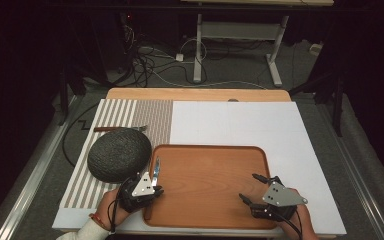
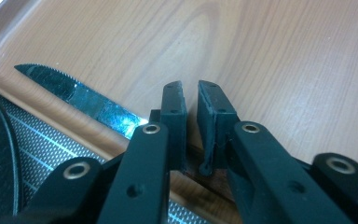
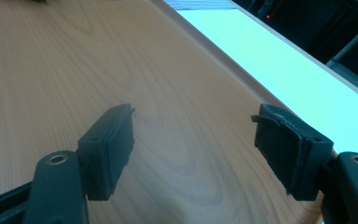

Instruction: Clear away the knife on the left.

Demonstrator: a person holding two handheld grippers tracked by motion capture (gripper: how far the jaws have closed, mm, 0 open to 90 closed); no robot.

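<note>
Surface: a white board [image 1: 240,130] lies on a wooden table [image 1: 195,94], with a striped mat [image 1: 125,117] along its left part. A wooden tray [image 1: 210,175] sits at the near edge of the board; all places below are given relative to this tray. The room beyond the table is dark, with grey carpet, loose cables [image 1: 150,65] on the floor and the white legs of a second table [image 1: 230,47] further back.

Hard to make out: the handle of the knife [image 2: 81,95] is covered by the jaws in the left gripper view, so only the serrated blade is seen. A second utensil [image 1: 120,128] lies on the mat beyond the tray's left far corner; its type cannot be told. Both forearms are cut off by the bottom edge of the high view.

Containers: the tray floor is bare wood. The knife blade lies over the tray's left rim, tip pointing away from the person. A dark round bowl-like thing [image 1: 119,154] rests upturned on the mat, just left of the tray.

Tongs: the left gripper [image 1: 155,186], at the tray's near left corner, is narrowed onto the knife handle. The right gripper [image 1: 252,187], over the tray's near right part, stands wide with nothing between its jaws.
</note>
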